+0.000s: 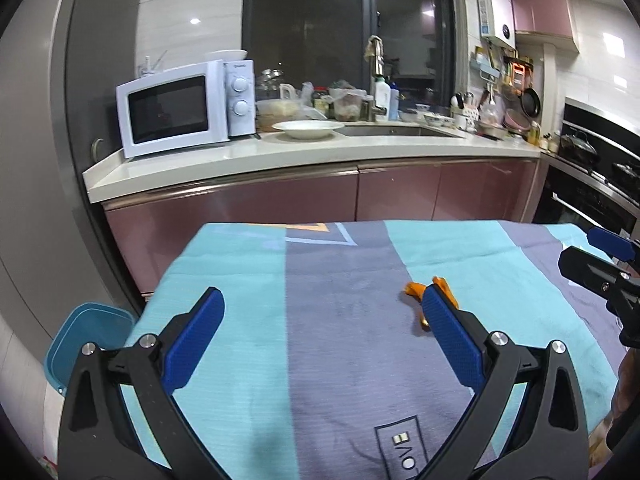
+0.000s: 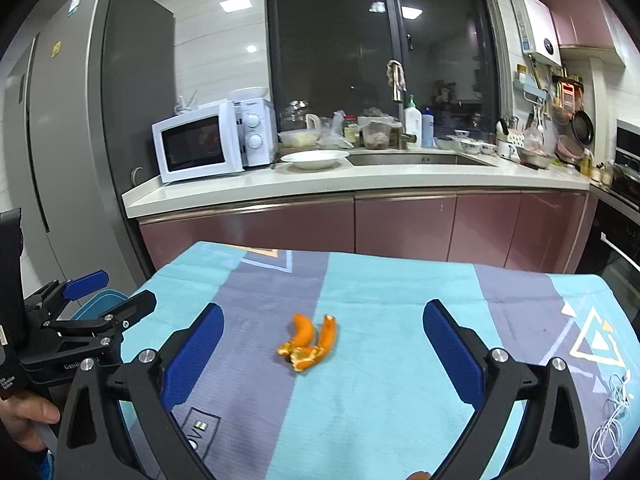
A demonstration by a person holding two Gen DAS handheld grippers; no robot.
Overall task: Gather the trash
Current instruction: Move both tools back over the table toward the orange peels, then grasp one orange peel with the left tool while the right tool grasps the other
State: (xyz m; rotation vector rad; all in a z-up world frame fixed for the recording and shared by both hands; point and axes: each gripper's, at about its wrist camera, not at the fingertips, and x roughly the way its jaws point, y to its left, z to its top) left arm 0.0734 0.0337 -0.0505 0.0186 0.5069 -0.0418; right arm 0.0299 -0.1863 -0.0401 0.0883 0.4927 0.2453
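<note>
Jaws, left: we see the left gripper [image 1: 322, 312] spread wide with nothing between its blue pads [image 1: 200, 332]; it hangs over the striped cloth.
Jaws, right: we see the right gripper [image 2: 323, 330] equally wide apart and empty, the pads [image 2: 448, 344] framing the trash from either side without touching it.
Orange peel [image 2: 308, 344]: we find it lying on the cloth between the right gripper's jaws, in curled strips, on the border of a grey stripe and a turquoise one. In the left wrist view it [image 1: 414, 290] peeks out just behind the left gripper's right-side pad, partly hidden.
Cloth [image 1: 340, 320]: turquoise and grey-purple stripes with triangle patterns, covering the desk.
Hand [image 2: 24, 420]: we see a person's fingers wrapped round the left gripper's handle at the left edge of the right wrist view.
Blue bin [image 1: 90, 336]: it sits below the desk's left edge, near the left gripper.
White cable [image 2: 614, 420]: a loose tangle on the cloth's right side, well apart from the peel.
Kitchen counter [image 1: 280, 152]: beyond the desk we note a white microwave [image 1: 184, 108], a white bowl [image 1: 308, 128] and a sink [image 1: 396, 131].
</note>
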